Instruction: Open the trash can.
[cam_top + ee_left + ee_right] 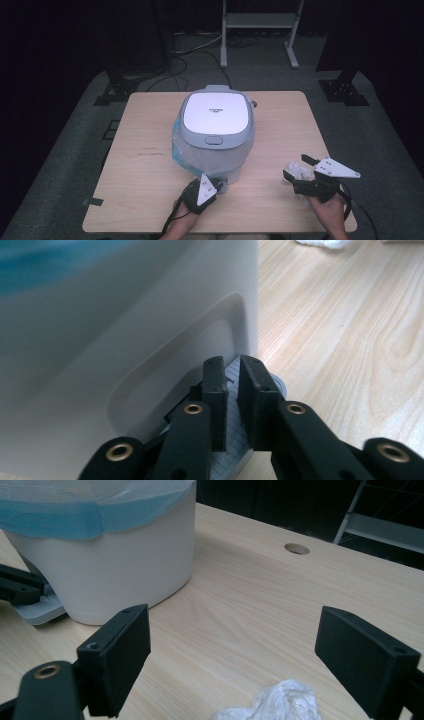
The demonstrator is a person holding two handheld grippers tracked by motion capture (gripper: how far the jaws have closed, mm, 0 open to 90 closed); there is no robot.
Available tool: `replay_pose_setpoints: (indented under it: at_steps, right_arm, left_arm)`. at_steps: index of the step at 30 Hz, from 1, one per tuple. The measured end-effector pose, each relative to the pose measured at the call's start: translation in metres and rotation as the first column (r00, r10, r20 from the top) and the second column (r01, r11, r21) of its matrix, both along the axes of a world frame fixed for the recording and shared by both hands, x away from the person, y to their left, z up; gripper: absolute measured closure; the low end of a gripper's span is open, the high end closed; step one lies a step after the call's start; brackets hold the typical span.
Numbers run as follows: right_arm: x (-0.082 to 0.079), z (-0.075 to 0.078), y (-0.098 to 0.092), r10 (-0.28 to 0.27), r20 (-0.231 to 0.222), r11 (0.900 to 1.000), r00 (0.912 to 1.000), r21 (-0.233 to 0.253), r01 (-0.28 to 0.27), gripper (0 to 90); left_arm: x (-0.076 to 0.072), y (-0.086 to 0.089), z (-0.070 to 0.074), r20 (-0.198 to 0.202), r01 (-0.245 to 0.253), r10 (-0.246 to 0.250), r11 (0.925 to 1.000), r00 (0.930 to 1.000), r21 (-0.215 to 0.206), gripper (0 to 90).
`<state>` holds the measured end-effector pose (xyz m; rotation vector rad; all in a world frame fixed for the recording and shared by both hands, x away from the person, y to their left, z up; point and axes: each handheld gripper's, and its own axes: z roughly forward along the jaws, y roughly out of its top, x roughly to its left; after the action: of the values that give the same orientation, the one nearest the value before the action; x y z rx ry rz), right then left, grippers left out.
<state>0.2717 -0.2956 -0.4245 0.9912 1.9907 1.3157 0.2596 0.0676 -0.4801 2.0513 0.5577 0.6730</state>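
The left hand-held gripper [216,186], jaws nearly pressed together, is bearing on the grey pedal [235,385] of the bin [215,131] near the surface's front edge. Slipping off would be dropping the lid. The right hand-held gripper [232,655], spread, is hovering over crumpled plastic [272,702].

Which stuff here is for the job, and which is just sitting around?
For the job:
- white pedal bin with its blue liner bag
- grey pedal, under the left gripper
- crumpled wrapper, below the right gripper

Just sitting around:
- metal stand behind the table
- floor cables
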Motion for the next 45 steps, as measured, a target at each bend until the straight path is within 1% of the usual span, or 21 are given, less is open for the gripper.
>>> replay_pose_setpoints:
  at_steps: [2,4,8,13,16,17,18,19,22,23,26,29,33,34,36,38,39,40,41,42,45]
  right_arm:
    - [0.000,0.001,0.000,0.000,-0.001,1.000,1.0000,-0.005,0.000,13.2]
    - [-0.001,0.001,0.000,0.000,0.001,1.000,1.0000,-0.003,0.000,13.3]
    - [-0.001,0.002,0.000,0.000,0.000,1.000,1.0000,-0.001,0.000,13.3]
    - [0.000,0.004,-0.004,0.001,-0.016,1.000,0.9999,-0.013,-0.002,13.2]
    - [0.004,0.006,-0.013,0.019,-0.059,1.000,0.9981,-0.015,-0.020,13.2]
    - [0.004,0.006,-0.013,0.019,-0.059,1.000,0.9981,-0.015,-0.020,13.2]
    - [0.005,0.006,-0.015,0.027,-0.082,0.999,0.9962,-0.020,-0.029,13.3]
    - [0.006,0.005,-0.017,0.033,-0.104,0.999,0.9940,-0.031,-0.037,13.3]
    - [0.012,-0.003,-0.026,0.046,-0.177,0.997,0.9832,-0.056,-0.057,13.7]
    - [0.012,-0.003,-0.026,0.046,-0.177,0.997,0.9832,-0.056,-0.057,13.7]
    - [0.017,-0.009,-0.029,0.050,-0.227,0.994,0.9726,-0.081,-0.070,15.2]
    - [0.023,-0.014,-0.029,0.066,-0.274,0.989,0.9594,-0.112,-0.100,23.0]
    - [0.035,-0.021,-0.031,0.045,-0.341,0.984,0.9388,-0.148,-0.101,31.5]
    - [0.035,-0.021,-0.031,0.045,-0.341,0.984,0.9388,-0.148,-0.101,31.5]
    - [0.039,-0.022,-0.030,0.025,-0.364,0.980,0.9310,-0.173,-0.094,34.9]
    - [0.044,-0.025,-0.031,0.017,-0.372,0.979,0.9281,-0.183,-0.091,38.4]
    - [0.048,-0.028,-0.030,0.010,-0.395,0.976,0.9185,-0.197,-0.095,42.3]
    - [0.050,-0.030,-0.029,0.005,-0.405,0.974,0.9141,-0.207,-0.097,44.6]
    - [0.052,-0.033,-0.029,-0.001,-0.414,0.971,0.9101,-0.219,-0.099,47.8]
    - [0.052,-0.033,-0.029,-0.001,-0.414,0.971,0.9101,-0.219,-0.099,47.8]
    - [0.057,-0.038,-0.026,-0.028,-0.438,0.959,0.8984,-0.264,-0.099,60.0]
  left_arm:
    - [-0.002,-0.001,-0.001,0.018,0.002,-0.002,0.9999,0.9998,0.014,88.0]
    - [0.000,0.000,-0.001,-0.009,0.004,-0.004,1.0000,1.0000,-0.009,88.1]
    - [0.000,-0.001,-0.001,0.000,0.012,-0.012,0.9999,0.9999,0.005,88.1]
    - [0.004,0.000,-0.001,-0.038,0.021,-0.020,0.9997,0.9991,0.009,88.0]
    - [0.005,-0.002,-0.002,-0.050,0.028,-0.027,0.9991,0.9984,0.032,87.8]
    - [0.006,-0.002,-0.002,-0.065,0.031,-0.029,0.9988,0.9975,0.039,87.8]
    - [0.007,-0.002,-0.002,-0.078,0.037,-0.033,0.9978,0.9964,0.055,87.4]
    - [0.008,-0.002,-0.002,-0.087,0.036,-0.032,0.9985,0.9957,0.042,87.2]
    - [0.011,-0.001,-0.001,-0.116,0.042,-0.037,0.9980,0.9925,0.048,87.2]
    - [0.011,-0.001,-0.001,-0.116,0.042,-0.037,0.9980,0.9925,0.048,87.2]
    - [0.011,-0.001,-0.001,-0.110,0.042,-0.036,0.9976,0.9933,0.055,87.1]
    - [0.010,-0.001,-0.001,-0.109,0.042,-0.036,0.9976,0.9934,0.055,87.1]
    - [0.011,0.000,-0.001,-0.117,0.041,-0.036,0.9980,0.9925,0.047,86.9]
    - [0.011,0.000,-0.001,-0.119,0.040,-0.034,0.9984,0.9923,0.041,86.9]
    - [0.012,0.000,-0.001,-0.125,0.037,-0.033,0.9988,0.9917,0.032,86.3]
    - [0.012,0.000,-0.001,-0.121,0.040,-0.034,0.9984,0.9920,0.041,86.2]
    - [0.012,0.000,-0.001,-0.121,0.038,-0.033,0.9984,0.9921,0.041,86.2]
    - [0.012,0.000,-0.001,-0.121,0.038,-0.033,0.9984,0.9921,0.042,86.2]
    - [0.012,0.000,-0.001,-0.121,0.038,-0.033,0.9984,0.9921,0.042,86.2]
    - [0.012,0.000,-0.001,-0.122,0.039,-0.034,0.9984,0.9920,0.041,86.2]
    - [0.013,0.000,-0.001,-0.132,0.031,-0.028,0.9993,0.9908,0.022,84.4]
